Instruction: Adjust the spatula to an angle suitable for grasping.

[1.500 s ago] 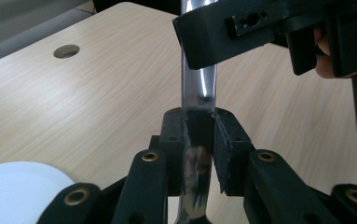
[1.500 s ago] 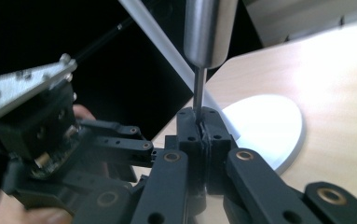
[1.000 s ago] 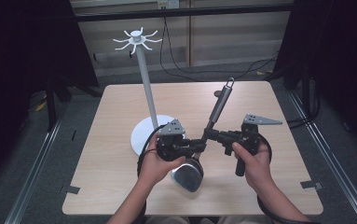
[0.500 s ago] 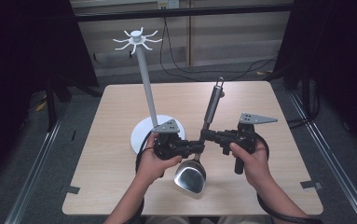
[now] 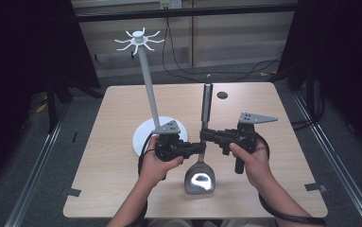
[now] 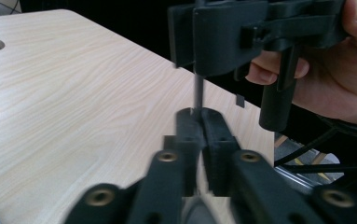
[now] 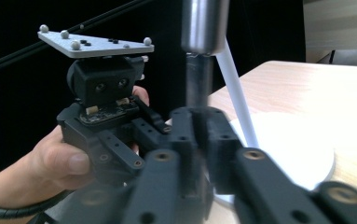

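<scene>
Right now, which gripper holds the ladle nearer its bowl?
Left gripper, jaws just closed on the neck above the bowl; right gripper, jaws just opening slightly, grips higher.

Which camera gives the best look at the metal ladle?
The high view: the whole metal ladle shows, bowl toward the person, handle pointing away. The left gripper view shows a thin stretch of its shaft; the right gripper view a blurred piece of its handle.

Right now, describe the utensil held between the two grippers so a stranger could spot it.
On the wooden table, in front of the white stand, both grippers clamp one metal ladle. Its shiny bowl hangs toward the person and its dark handle points up; nothing else there is metal and spoon-shaped.
</scene>
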Tool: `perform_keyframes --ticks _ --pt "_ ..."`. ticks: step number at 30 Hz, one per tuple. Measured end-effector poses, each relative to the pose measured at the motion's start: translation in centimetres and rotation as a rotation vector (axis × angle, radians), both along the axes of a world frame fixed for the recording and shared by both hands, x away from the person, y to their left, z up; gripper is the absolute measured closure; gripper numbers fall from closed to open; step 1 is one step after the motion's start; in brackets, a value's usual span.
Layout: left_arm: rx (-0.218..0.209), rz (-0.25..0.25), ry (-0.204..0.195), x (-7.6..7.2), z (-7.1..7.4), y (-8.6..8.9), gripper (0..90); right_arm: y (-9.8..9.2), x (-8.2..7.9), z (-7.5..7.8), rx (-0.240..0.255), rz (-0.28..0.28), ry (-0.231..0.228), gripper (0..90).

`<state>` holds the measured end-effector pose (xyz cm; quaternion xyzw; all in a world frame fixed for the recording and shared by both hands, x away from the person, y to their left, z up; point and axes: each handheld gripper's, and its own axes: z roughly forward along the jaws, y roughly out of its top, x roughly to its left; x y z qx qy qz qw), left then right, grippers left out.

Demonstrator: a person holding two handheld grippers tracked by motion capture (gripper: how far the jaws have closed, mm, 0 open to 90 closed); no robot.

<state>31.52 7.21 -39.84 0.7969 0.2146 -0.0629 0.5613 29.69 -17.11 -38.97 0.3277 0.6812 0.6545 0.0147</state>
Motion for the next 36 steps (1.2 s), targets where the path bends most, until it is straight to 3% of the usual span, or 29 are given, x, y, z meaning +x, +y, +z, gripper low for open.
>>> perform_keyframes --ticks 4,12,15,21,24,28,36 --pt "0.005 0.011 -0.026 -0.1 0.2 0.1 88.3 0.5 -0.1 0.4 -0.028 0.003 -0.031 79.3" --pt "0.007 0.036 -0.056 -0.5 0.9 0.5 88.5 0.9 -0.2 0.9 -0.018 -0.004 -0.066 77.1" --pt "0.008 0.049 -0.061 -0.5 0.9 0.7 88.5 0.9 -0.3 0.9 -0.039 -0.012 -0.070 66.1" --pt "0.012 0.073 -0.077 -0.3 1.1 1.1 88.5 0.2 -0.6 0.5 -0.071 -0.029 -0.076 54.3" --pt "0.022 0.088 -0.084 -0.3 1.3 1.3 88.5 -0.1 -0.7 0.1 -0.113 -0.042 -0.076 45.2" --pt "0.017 0.104 -0.090 -0.2 1.5 1.7 88.5 -0.7 -1.0 -0.8 -0.181 -0.060 -0.069 35.8" --pt "0.036 0.136 -0.104 0.0 1.9 2.3 88.5 -2.0 -1.5 -3.4 -0.262 -0.084 -0.029 23.0"
